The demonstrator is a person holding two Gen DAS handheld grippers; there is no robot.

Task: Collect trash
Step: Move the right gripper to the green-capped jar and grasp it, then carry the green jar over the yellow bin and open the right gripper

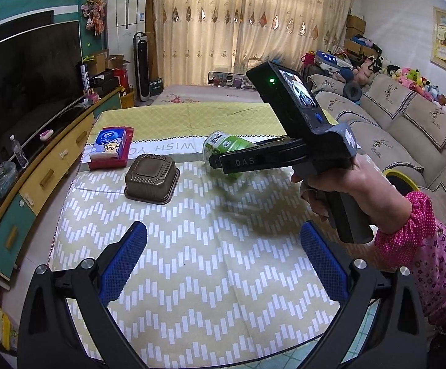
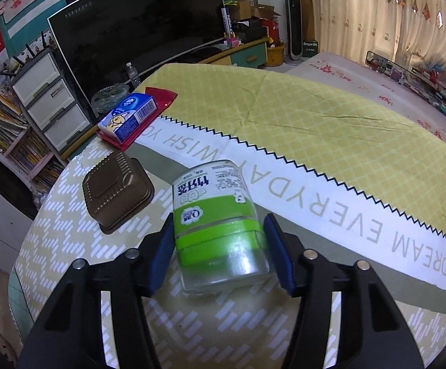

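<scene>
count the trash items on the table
3: a jar between the right hand-held gripper pads, a brown tray left of it, a tissue pack further back.

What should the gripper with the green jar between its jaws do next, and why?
Probably squeeze a bit more, then lift. The right gripper has the green-and-clear jar lying on its side between its jaws, the blue pads at its flanks, but a firm pinch isn't clear. The jar lies on the tablecloth, and it could roll if nudged. The left gripper hangs open with nothing in it.
</scene>
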